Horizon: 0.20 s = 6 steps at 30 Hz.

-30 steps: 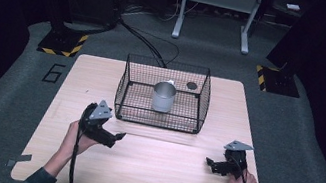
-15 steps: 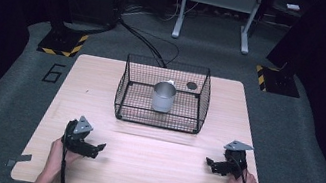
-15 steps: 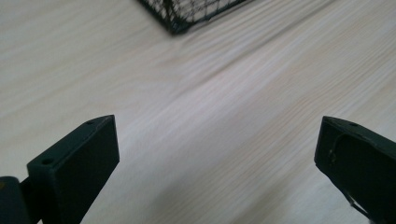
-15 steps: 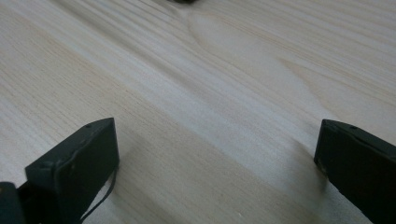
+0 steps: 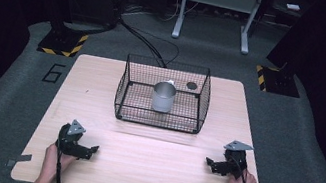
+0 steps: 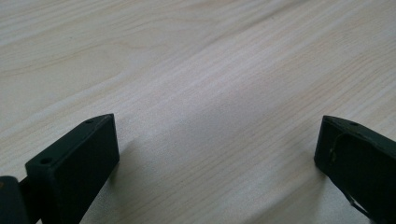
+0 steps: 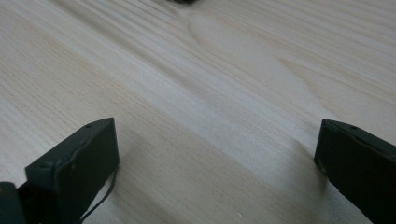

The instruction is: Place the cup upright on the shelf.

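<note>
A metal cup stands upright inside the wire basket at the far middle of the bench; a small dark disc lies in the basket behind it. Judged from this layout, the cup is placed and little work appears to remain. The left gripper and right gripper rest on the near bench, well apart from the basket, jaws wide apart and holding nothing.

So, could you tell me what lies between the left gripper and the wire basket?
Bare wooden table, seen in the high view, separates the left gripper from the wire basket.
</note>
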### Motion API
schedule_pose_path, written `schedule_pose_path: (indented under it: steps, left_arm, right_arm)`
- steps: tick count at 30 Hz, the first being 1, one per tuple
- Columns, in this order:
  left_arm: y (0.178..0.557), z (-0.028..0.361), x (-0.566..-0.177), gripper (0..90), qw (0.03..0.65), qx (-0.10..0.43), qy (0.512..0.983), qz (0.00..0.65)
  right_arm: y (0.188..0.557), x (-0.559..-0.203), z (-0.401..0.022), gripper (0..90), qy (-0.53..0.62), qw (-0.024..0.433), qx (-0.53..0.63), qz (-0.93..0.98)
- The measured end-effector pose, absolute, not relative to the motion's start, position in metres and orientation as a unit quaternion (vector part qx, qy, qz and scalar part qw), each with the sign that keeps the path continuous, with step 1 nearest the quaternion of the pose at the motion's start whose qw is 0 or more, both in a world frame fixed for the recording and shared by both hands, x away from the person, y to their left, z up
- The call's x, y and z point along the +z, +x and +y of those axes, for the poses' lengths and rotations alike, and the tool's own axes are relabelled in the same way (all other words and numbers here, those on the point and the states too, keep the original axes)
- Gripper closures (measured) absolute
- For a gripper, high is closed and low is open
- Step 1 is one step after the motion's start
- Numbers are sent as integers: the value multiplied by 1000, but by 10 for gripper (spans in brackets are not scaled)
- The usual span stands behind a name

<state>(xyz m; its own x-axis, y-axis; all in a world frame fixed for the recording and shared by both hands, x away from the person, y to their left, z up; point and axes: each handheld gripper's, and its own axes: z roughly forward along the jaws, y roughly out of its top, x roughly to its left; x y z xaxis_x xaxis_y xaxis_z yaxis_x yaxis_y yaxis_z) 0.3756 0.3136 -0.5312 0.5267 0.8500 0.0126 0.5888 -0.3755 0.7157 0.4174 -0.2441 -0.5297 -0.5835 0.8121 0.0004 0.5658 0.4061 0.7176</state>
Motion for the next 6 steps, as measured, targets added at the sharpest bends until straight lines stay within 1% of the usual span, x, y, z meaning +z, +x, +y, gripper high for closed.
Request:
schedule_pose_path:
  steps: [6]
  left_arm:
    - [376,314,-531,0,336,192,808,445]
  right_arm:
    - [418,-530,-244,0,419,178,346,820]
